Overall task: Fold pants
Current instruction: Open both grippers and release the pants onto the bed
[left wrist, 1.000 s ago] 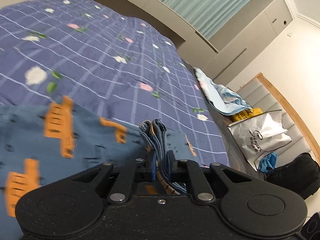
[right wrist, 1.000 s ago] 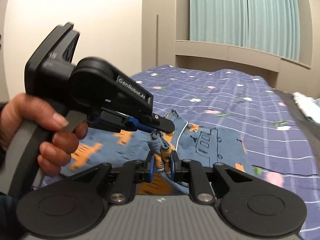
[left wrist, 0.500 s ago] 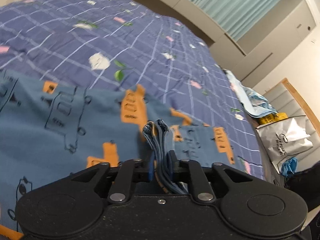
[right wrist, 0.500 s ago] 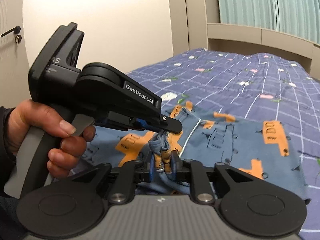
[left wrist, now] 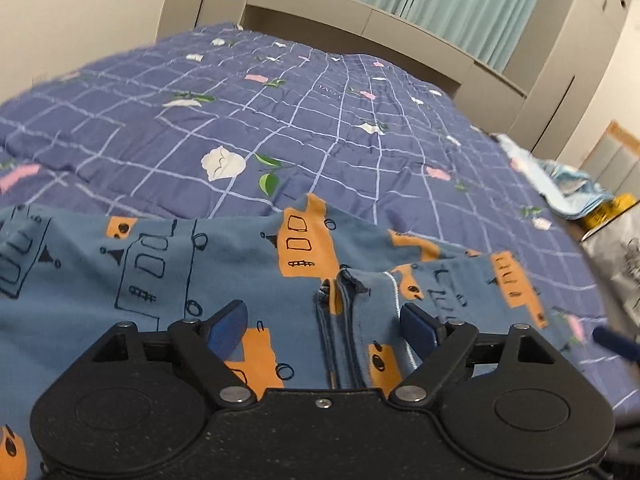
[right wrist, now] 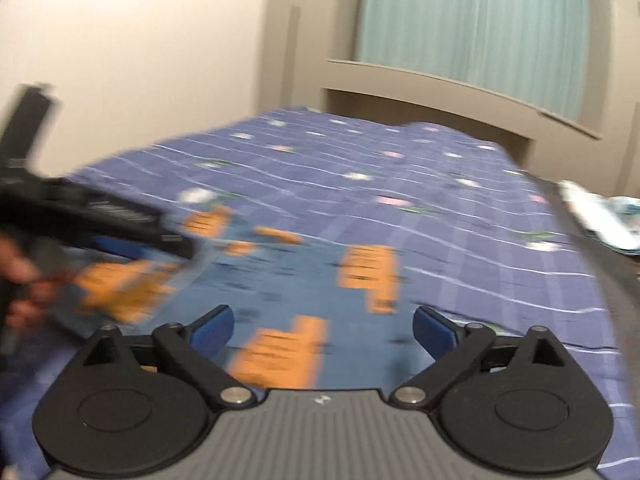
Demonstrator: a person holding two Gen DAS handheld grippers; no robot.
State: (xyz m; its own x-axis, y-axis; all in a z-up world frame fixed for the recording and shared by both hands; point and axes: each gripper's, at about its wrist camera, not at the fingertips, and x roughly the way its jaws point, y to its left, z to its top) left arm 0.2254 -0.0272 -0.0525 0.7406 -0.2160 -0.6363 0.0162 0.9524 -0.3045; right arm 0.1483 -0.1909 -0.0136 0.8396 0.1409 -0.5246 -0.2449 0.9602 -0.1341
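The pants (left wrist: 168,264) are blue with orange and black-line vehicle prints and lie folded on the bed. In the left wrist view my left gripper (left wrist: 326,326) has its jaws opening wide; the bunched pant edge (left wrist: 344,320) lies loose between them, touching neither blue pad. The right wrist view is blurred by motion. There my right gripper (right wrist: 322,328) is also opening, its jaws wide above the pants (right wrist: 304,280) with nothing pressed between them. The left gripper (right wrist: 100,220) shows at that view's left edge, held by a hand (right wrist: 20,276).
A purple checked bedspread (left wrist: 320,120) with flower prints covers the bed. Light blue clothes (left wrist: 560,176), a yellow item and a white bag (left wrist: 616,256) sit off the bed's right side. A beige headboard and teal curtains stand behind.
Both grippers were shut on bunched pant edges; now both stand wide and the cloth has dropped onto the bed. Both cameras have tipped lower toward the pants, and the right one moved fast.
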